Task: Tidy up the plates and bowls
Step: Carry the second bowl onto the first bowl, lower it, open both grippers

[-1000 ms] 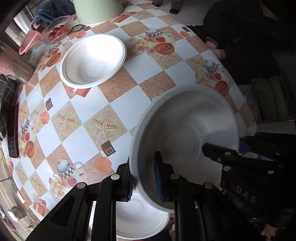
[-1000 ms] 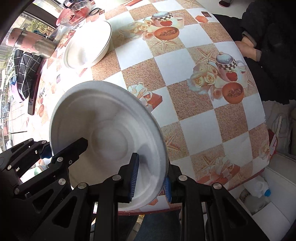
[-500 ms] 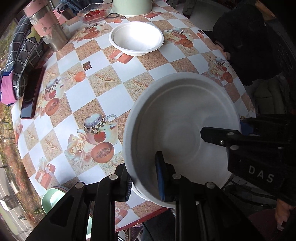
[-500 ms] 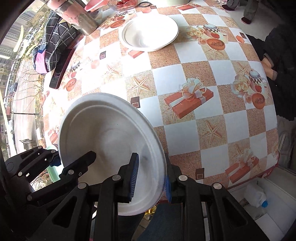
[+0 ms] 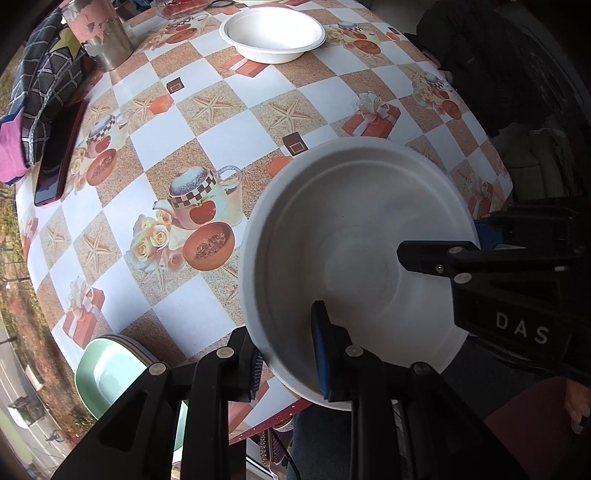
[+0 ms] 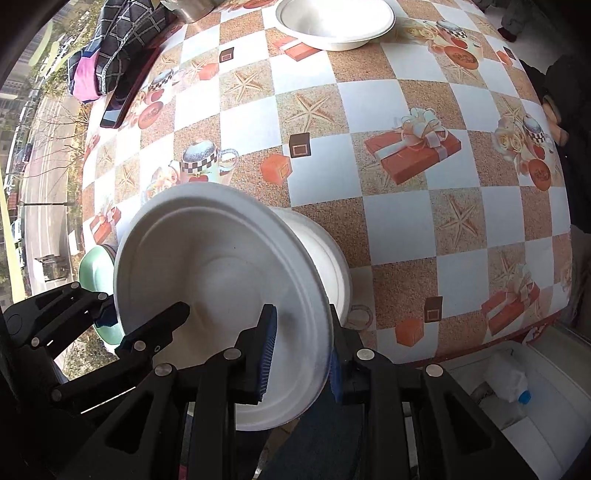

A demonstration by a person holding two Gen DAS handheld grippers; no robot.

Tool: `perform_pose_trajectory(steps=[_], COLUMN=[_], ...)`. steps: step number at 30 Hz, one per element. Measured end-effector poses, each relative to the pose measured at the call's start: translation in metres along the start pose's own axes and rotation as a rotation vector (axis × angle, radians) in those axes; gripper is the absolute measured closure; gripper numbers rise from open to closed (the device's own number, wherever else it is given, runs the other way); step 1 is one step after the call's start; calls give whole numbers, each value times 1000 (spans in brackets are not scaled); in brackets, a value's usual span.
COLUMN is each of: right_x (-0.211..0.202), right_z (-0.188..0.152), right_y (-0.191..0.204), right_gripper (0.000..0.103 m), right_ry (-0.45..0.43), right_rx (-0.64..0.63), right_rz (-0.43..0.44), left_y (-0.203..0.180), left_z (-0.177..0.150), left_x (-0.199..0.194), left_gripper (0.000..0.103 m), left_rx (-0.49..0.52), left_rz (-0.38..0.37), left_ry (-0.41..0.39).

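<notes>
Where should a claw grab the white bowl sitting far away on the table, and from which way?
Grab the far white bowl by its thin, flared rim, on the edge nearest the claws. It sits upright and open, with nothing inside that I can see, so one finger can probably slip inside and one outside. The left claw and right claw already pinch the held bowl that way.

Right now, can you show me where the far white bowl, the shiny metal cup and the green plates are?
far white bowl (image 5: 272,31), left wrist view, inside bottom.
shiny metal cup (image 5: 105,44), left wrist view, its side.
green plates (image 5: 110,373), left wrist view, top plate's inside.
</notes>
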State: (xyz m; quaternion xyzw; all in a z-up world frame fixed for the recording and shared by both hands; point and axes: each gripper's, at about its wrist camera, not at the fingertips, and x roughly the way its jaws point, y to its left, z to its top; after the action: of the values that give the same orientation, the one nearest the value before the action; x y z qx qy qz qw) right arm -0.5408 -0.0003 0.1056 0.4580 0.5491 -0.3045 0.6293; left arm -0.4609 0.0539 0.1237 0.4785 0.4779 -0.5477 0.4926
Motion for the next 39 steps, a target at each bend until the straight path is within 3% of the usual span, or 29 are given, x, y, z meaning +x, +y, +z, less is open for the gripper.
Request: perform_pose_trajectory(steps=[35, 38, 39], right_x=[25, 26, 26], right_z=[-5, -5, -5], right_y=[-7, -9, -10], right_gripper=[75, 75, 75], right_ry=[96, 98, 99], right_rx=[30, 36, 39], right_rz=[-24, -11, 0], left_y=[-7, -9, -10], left_z=[1, 1, 2], left_x=[24, 26, 26], left_gripper=[75, 70, 63], left_rx=[19, 19, 21], left_rz=[-5, -4, 2], left_ry=[62, 62, 59])
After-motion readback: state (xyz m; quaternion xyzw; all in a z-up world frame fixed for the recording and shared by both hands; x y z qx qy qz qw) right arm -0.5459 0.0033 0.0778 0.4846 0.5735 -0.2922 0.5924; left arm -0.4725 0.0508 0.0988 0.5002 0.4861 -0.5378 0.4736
